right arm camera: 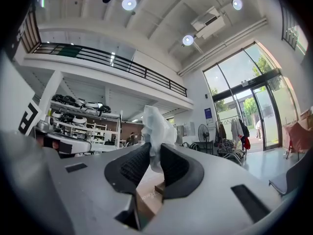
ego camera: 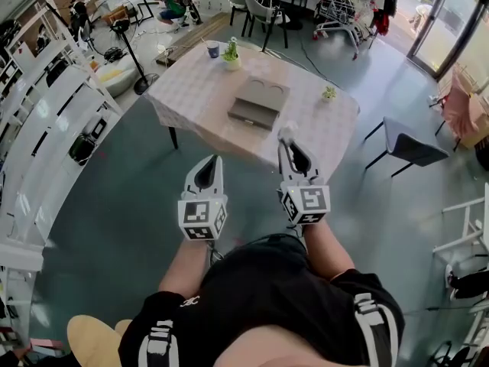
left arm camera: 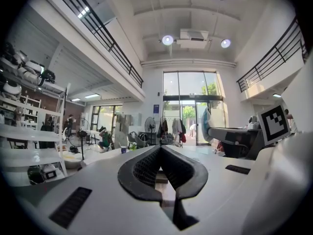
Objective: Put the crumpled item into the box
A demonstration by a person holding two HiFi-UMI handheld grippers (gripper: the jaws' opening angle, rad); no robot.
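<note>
Floor (ego camera: 130,174) first, teal and glossy, spreading right across the hall. Square in the middle stands the bench (ego camera: 199,98) under a pale checked cloth, and a dark chair (ego camera: 412,147) sits off to its right. Down at the bottom of the head view is the person in a black shirt (ego camera: 267,289), both forearms stretched forward.

On the bench lies the box (ego camera: 260,102), grey and flat, near the centre of the cloth. Beyond it, at the far edge, a potted plant (ego camera: 231,53) stands just beside a cup (ego camera: 212,49). A smaller plant (ego camera: 328,92) sits toward the right corner.

Now the tools. The left hand-held gripper (ego camera: 208,167) is up in the air short of the bench. In its own view the jaws (left arm camera: 160,150) meet at the tips with nothing between them. The right hand-held gripper (ego camera: 289,145) rides a touch further forward, and its jaws (right arm camera: 154,153) are clamped narrow on the crumpled item (right arm camera: 155,126). That item is a white, wrinkled wad that bulges up above the pads. From the head view the crumpled item (ego camera: 286,134) shows against the bench's near edge. It is held off the surface and is not in the box.
</note>
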